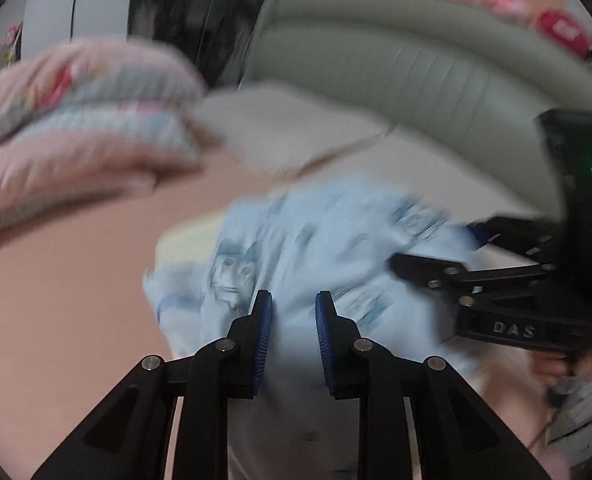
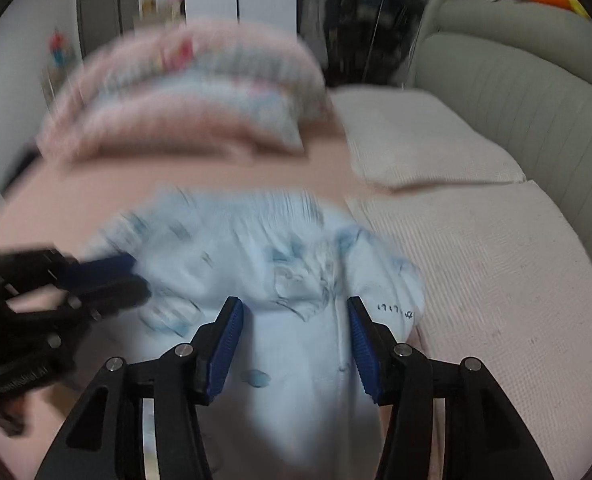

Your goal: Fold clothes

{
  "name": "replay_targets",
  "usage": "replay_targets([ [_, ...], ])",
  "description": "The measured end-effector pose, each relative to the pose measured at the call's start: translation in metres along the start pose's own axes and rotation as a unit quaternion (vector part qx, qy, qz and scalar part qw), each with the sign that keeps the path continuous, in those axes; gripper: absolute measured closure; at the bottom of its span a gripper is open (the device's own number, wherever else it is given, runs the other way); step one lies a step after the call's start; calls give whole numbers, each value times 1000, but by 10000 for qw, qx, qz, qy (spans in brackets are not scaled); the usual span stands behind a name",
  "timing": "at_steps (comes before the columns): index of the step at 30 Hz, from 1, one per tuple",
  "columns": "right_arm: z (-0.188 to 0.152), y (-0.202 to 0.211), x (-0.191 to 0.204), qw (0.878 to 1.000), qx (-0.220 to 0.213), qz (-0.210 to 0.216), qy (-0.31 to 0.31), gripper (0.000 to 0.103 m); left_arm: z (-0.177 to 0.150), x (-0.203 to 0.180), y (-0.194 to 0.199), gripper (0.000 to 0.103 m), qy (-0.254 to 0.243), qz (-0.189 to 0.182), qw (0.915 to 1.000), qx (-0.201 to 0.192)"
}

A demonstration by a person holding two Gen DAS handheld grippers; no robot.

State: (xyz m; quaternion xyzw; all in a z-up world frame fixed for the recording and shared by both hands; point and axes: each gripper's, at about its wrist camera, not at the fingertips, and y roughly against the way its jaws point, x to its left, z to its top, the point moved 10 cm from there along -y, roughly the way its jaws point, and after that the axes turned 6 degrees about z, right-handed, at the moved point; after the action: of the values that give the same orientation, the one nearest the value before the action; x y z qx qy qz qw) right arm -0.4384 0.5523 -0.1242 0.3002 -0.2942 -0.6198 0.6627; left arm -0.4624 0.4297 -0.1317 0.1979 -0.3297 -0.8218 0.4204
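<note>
The crumpled pale-blue printed cotton garment [image 2: 279,280] is lying bunched on the pink bed sheet [image 1: 55,320], in front of a stack of folded pink and striped bedding [image 2: 183,92] and beside a cream knitted blanket [image 2: 476,240] that is running along a grey-green ribbed padded headboard [image 2: 516,92]. The left gripper [image 1: 293,300] is hovering over the near part of the garment with its jaws apart and nothing between the blue ribbed pads [image 1: 264,328]. The right gripper [image 2: 296,308] is likewise standing wide apart above the cloth, gripping nothing; in the left wrist view it is reaching in from the right, its tips touching or just above the fabric, which cannot be told through the blur. Both views are smearing, suggesting fast motion. Likely risks: closing on a bunched ridge may catch several layers at once, so the garment would lift as a lump rather than spread; pinching the sheet beneath would drag the bedding; the two grippers, working near each other, may collide.
</note>
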Motion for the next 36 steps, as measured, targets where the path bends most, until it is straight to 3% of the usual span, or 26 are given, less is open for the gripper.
replay_targets([
  [3, -9, -9, -8, 9998, -74, -156, -92, 30, -15, 17, -7, 83, 208, 227, 9992, 274],
  [7, -15, -7, -20, 9979, -60, -35, -647, 26, -16, 14, 2, 82, -70, 452, 9985, 304],
  [11, -17, 16, -27, 9971, -88, -221, -720, 26, -10, 22, 19, 82, 170, 226, 9995, 127],
  [13, -12, 40, -27, 9964, -250, -470, -656, 25, -6, 30, 43, 68, 510, 226, 9984, -52],
  [15, -5, 62, -17, 9957, -414, -524, -645, 23, -2, 32, 75, 23, 822, 62, 9960, -352],
  [17, 1, 79, 5, 9959, -475, -414, -644, 22, -3, 38, 98, 8, 1137, -72, 9925, -449],
  [19, 3, 96, 33, 9962, -509, -419, -562, 8, -6, 55, 111, 7, 1326, 158, 9899, -479],
  [21, 7, 110, 63, 9964, -610, -414, -412, 1, -13, 81, 121, 6, 1518, 596, 9856, -438],
  [24, 14, 123, 113, 9971, -694, -160, -277, 0, -28, 124, 145, 6, 1896, 1031, 9755, -434],
  [28, 15, 126, 172, 9976, -640, 110, -227, 0, -49, 168, 179, 6, 1916, 1584, 9677, -409],
  [36, 4, 122, 263, 9969, -524, 393, -437, 0, -83, 231, 241, 6, 2117, 2158, 9521, -455],
])
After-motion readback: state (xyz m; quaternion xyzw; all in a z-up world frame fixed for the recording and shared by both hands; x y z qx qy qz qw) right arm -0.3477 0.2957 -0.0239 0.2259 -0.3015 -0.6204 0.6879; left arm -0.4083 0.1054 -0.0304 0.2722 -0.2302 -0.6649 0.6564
